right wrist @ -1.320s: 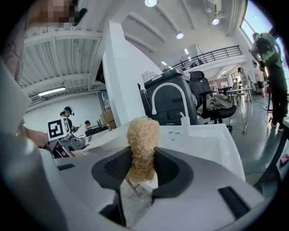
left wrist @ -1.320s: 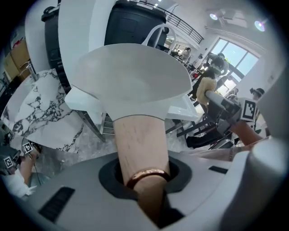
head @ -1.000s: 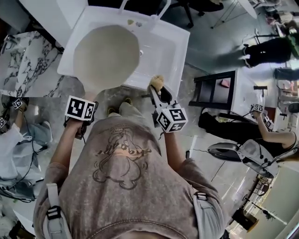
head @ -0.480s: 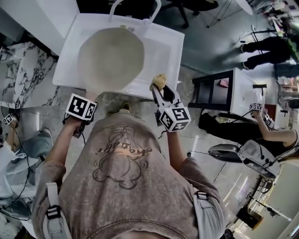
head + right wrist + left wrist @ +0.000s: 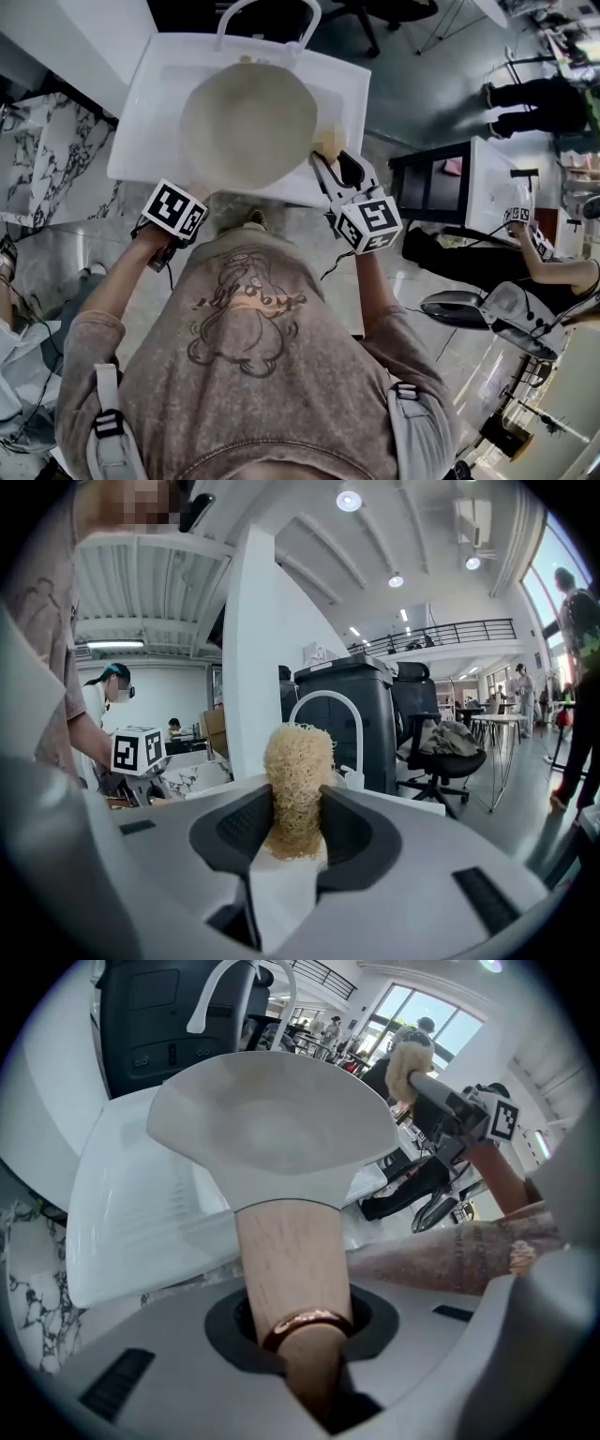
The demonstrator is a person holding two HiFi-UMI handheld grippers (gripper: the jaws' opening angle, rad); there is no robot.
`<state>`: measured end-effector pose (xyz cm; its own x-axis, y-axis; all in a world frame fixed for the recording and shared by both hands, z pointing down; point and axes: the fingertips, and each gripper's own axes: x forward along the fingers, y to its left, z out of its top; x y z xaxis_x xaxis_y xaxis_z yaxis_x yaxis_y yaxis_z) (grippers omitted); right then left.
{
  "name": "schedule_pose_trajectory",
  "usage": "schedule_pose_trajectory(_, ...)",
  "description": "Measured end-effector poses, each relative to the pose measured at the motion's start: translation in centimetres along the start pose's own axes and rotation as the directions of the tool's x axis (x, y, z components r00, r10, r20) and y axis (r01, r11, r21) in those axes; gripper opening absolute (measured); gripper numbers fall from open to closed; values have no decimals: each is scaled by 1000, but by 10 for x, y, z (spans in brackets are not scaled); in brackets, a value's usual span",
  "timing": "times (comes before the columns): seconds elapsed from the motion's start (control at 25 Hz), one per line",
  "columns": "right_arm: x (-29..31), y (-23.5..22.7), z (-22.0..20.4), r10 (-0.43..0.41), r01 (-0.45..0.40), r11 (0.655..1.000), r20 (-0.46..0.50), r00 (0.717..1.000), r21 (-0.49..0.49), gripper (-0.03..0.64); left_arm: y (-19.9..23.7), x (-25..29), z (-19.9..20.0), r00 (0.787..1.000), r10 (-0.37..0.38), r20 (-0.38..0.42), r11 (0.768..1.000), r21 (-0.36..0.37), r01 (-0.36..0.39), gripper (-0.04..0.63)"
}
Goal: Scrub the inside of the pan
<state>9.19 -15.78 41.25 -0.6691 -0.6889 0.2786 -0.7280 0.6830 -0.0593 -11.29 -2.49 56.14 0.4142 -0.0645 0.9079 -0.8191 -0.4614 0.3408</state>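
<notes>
A cream pan is held tilted over the white sink. My left gripper is shut on its wooden handle; in the left gripper view the pan shows its pale underside or wall ahead of the jaws. My right gripper is shut on a tan fibrous scrubber, which sits at the pan's right rim. In the right gripper view the scrubber stands upright between the jaws. I cannot tell whether scrubber and pan touch.
A white arched faucet stands at the sink's far edge. A marble counter lies to the left, and a dark stand to the right. Other people work at the right, and office chairs stand beyond the sink.
The pan has swung right and toward the sink's middle. My right gripper has risen with the scrubber to the pan's right rim. My left gripper shifted slightly right.
</notes>
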Motion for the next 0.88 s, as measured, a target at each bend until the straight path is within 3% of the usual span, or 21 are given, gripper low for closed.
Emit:
schedule_pose_trajectory(0.2,23,13,16,34,-34,997,-2,999,-66,156,-15,11,8,999,-19,-40,996,88,23,92)
schedule_pose_trajectory(0.44,54,40,11,115,-126,980,-73,991,-154,156,-41,27,10,994,-56,-92,982,176,71,92)
schedule_pose_trajectory(0.68,87,62,-23,173,-200,969,-181,968,-147,156,-60,39,3,987,-73,-144,964,244,107,94)
schedule_pose_trajectory(0.88,106,70,-73,175,-237,960,-338,925,-150,156,-65,46,-3,981,-53,-187,942,317,111,94)
